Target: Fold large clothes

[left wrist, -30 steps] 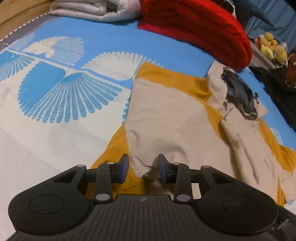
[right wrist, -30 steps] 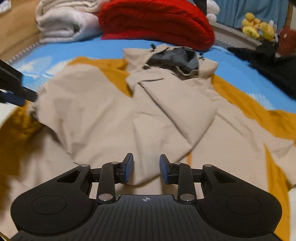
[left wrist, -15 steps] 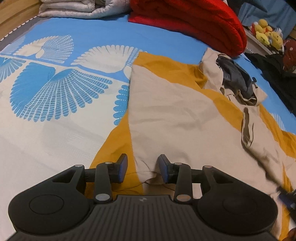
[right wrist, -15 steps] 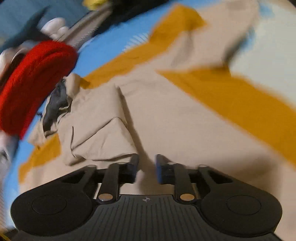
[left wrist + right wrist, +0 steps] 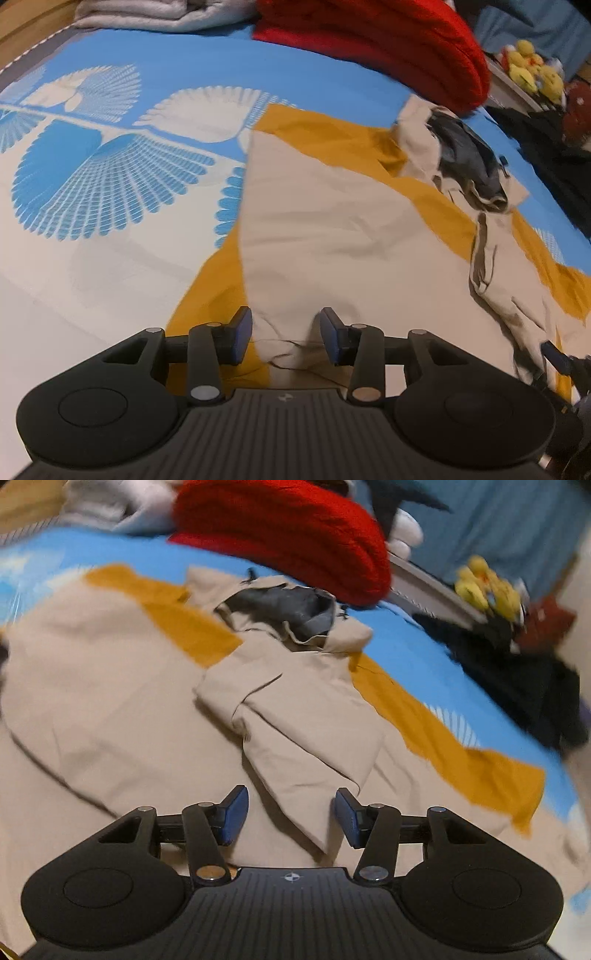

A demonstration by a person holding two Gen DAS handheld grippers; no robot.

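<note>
Through your left wrist camera, the left gripper (image 5: 286,334) sits low over the near hem of the beige-and-mustard hooded jacket (image 5: 332,240) spread on the bed (image 5: 110,258), jaws spread, cloth bunched between them but not pinched. Through the right wrist camera, your right gripper (image 5: 291,818) hangs with jaws spread over the folded-in sleeve (image 5: 306,738). You look mid-fold; next, probably close on the hem and carry it toward the hood (image 5: 288,609).

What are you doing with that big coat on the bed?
A person with a gripper in each hand is folding a beige and mustard coat spread flat on the bed. The left gripper and right gripper are both open, poised over the cloth, gripping nothing.
</note>
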